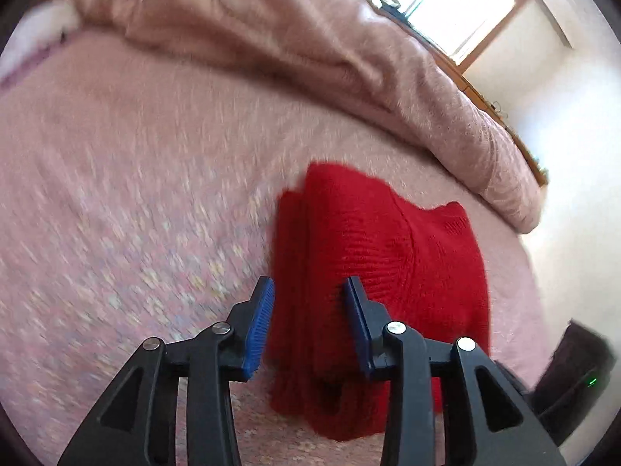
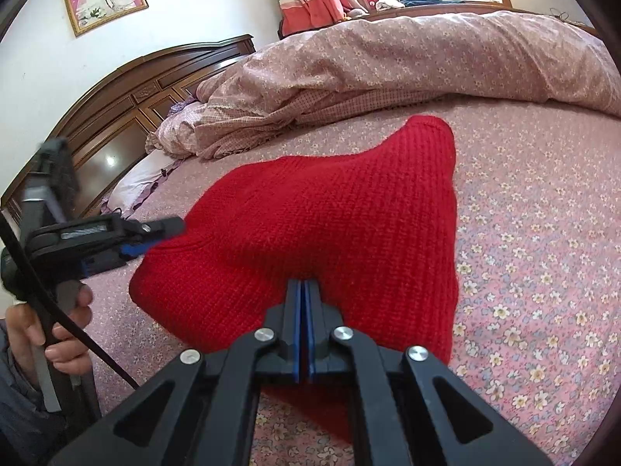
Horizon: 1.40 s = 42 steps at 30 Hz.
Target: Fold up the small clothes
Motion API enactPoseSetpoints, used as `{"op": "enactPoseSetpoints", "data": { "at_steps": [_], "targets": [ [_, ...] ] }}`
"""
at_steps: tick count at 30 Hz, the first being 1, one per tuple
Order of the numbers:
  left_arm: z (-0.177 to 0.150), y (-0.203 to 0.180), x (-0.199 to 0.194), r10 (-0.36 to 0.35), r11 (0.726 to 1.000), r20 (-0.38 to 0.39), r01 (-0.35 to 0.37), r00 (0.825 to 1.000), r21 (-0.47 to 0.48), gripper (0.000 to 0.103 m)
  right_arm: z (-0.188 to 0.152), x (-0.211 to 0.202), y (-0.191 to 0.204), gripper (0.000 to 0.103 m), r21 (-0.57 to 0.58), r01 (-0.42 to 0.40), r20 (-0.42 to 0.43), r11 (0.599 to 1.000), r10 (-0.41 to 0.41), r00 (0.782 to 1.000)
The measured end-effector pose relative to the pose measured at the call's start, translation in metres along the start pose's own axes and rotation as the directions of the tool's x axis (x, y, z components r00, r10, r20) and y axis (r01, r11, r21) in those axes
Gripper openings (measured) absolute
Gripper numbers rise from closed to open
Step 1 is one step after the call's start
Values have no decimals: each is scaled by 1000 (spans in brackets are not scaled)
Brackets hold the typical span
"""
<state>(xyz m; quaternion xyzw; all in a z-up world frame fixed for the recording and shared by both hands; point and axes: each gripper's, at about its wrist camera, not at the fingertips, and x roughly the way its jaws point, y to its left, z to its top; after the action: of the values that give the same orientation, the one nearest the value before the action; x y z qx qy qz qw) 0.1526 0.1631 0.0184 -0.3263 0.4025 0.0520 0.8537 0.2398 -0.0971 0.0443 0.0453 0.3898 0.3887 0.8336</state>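
Now the right gripper (image 2: 304,283) pinches the red knit garment (image 2: 330,225) mid-frame; the left gripper (image 1: 308,291), blurred, seems parted around its edge.

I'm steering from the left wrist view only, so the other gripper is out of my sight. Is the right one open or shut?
Observer: Shut. The right gripper has its blue pads together, with the tips against the red knit garment. I cannot tell whether any knit is pinched.
Operator: Where on the garment?
Observer: Around the middle of its near part. Red knit runs on under the gripper.
Operator: How does my left gripper look from there?
Observer: The left gripper shows side-on, with its tip at the garment's left edge. A hand is wrapped around its handle.
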Motion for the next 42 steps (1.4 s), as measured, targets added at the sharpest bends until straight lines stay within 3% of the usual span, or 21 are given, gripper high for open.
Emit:
{"op": "enactPoseSetpoints", "data": {
  "at_steps": [2, 6, 8, 10, 11, 12, 16, 22, 25, 28, 29, 30, 32, 33, 36, 38, 40, 42],
  "targets": [
    [-1, 1, -3, -46, 999, -8, 46, 999, -20, 30, 0, 0, 0, 1, 1, -2, 2, 1000, 2, 1000],
    [-6, -17, -10, -19, 996, 36, 15, 999, 88, 30, 0, -1, -1, 1, 2, -6, 5, 1000, 6, 1000],
    [-7, -25, -4, -43, 992, 13, 41, 999, 117, 30, -1, -1, -1, 1, 0, -4, 6, 1000, 4, 1000],
    [-8, -32, 2, -19, 988, 0, 19, 1000, 152, 31, -1, -1, -1, 1, 0, -4, 8, 1000, 4, 1000],
    [-11, -36, 5, 15, 983, 10, -17, 1000, 182, 28, -1, -2, -1, 1, 0, -5, 10, 1000, 5, 1000],
    [-14, -38, 4, 32, 981, 25, -36, 999, 189, 17, -2, -2, 0, 1, 0, -6, 11, 1000, 6, 1000],
    [-21, -33, -2, 11, 987, 41, -18, 999, 160, 9, -1, -2, 0, 1, -2, -7, 12, 1000, 7, 1000],
    [-24, -23, -6, 8, 992, 33, -12, 999, 125, 8, -4, -7, -2, 2, -8, -55, 70, 998, 55, 996],
    [-22, -24, -4, 13, 990, 29, -17, 999, 138, 12, -3, -11, -5, 12, 8, -96, 96, 995, 94, 991],
    [-16, -23, -6, -42, 993, 18, 39, 999, 112, 14, 3, -16, -5, 40, 27, -166, 94, 986, 163, 982],
    [-14, -20, -9, -66, 993, 16, 64, 998, 99, 15, 7, -19, -5, 56, 34, -203, 93, 979, 199, 976],
    [-10, -18, -12, -92, 993, 16, 90, 996, 80, 19, 10, -23, -5, 69, 42, -237, 100, 971, 232, 968],
    [-7, -15, -17, -117, 990, 26, 115, 993, 77, 33, 13, -31, -8, 81, 52, -251, 116, 967, 244, 963],
    [-5, -15, -19, -107, 991, 32, 104, 994, 89, 42, 15, -36, -13, 86, 63, -244, 130, 968, 235, 963],
    [-1, -15, -14, -94, 989, 27, 90, 995, 113, 54, 18, -43, -28, 91, 109, -207, 139, 972, 192, 972],
    [2, -19, -4, -99, 988, -11, 100, 995, 120, 56, 19, -41, -50, 92, 188, -166, 123, 968, 145, 982],
    [7, -23, 12, -92, 986, -68, 100, 993, 131, 57, 17, -34, -75, 92, 298, -171, 96, 939, 148, 984],
    [7, -23, 25, -81, 986, -120, 97, 989, 135, 58, 13, -19, -105, 92, 436, -211, 61, 875, 205, 977]
  ]
}}
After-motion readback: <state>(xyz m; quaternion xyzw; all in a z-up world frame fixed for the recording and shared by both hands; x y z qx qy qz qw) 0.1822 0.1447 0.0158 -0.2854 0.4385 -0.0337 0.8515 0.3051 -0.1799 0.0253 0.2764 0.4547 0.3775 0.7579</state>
